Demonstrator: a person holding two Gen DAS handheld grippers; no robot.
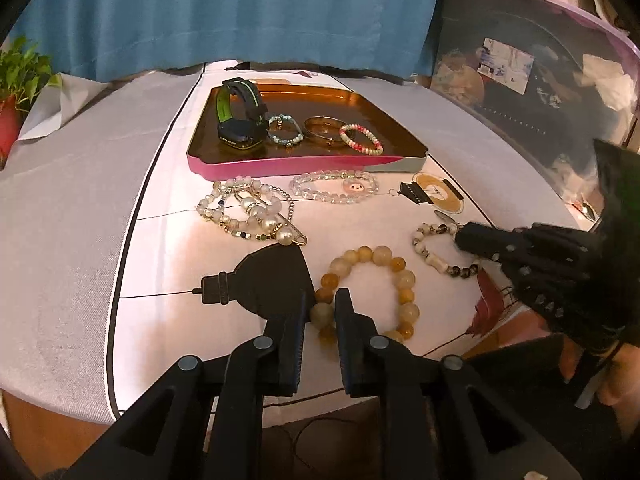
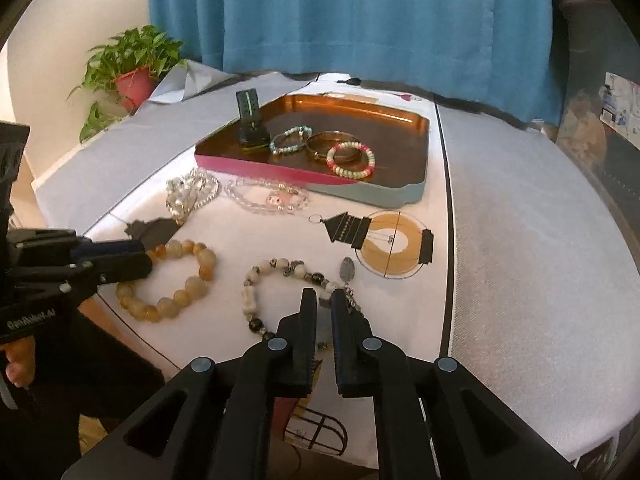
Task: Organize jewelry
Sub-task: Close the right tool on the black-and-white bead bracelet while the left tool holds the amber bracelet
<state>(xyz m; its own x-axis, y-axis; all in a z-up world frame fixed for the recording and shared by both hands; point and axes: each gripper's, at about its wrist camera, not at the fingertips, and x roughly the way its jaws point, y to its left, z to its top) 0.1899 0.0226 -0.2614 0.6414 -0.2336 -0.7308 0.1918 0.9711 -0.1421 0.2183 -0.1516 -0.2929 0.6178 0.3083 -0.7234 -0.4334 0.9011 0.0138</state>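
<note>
Bracelets lie before the tray (image 1: 280, 166). My left gripper (image 1: 322, 300) pinches the yellow bead bracelet (image 1: 370, 280); my right gripper (image 2: 324, 300) clamps the black-and-white bracelet (image 2: 256, 280). Only the right view shows the whole plant (image 2: 128, 64). The held beads stay partly hidden between the fingers.

Between the black left tool's (image 1: 322, 306) jaws sits an amber-yellow bead bracelet (image 1: 372, 292). At the black right tool (image 2: 323, 307) lies a cream-and-black beaded bracelet (image 2: 276, 292). Beyond both tools, the tray (image 1: 280, 166) has a pink and pale blue rim and a coppery inside. The desk cloth (image 2: 520, 240) is white and grey with black line drawings. Behind hangs a blue curtain (image 2: 360, 12).
</note>
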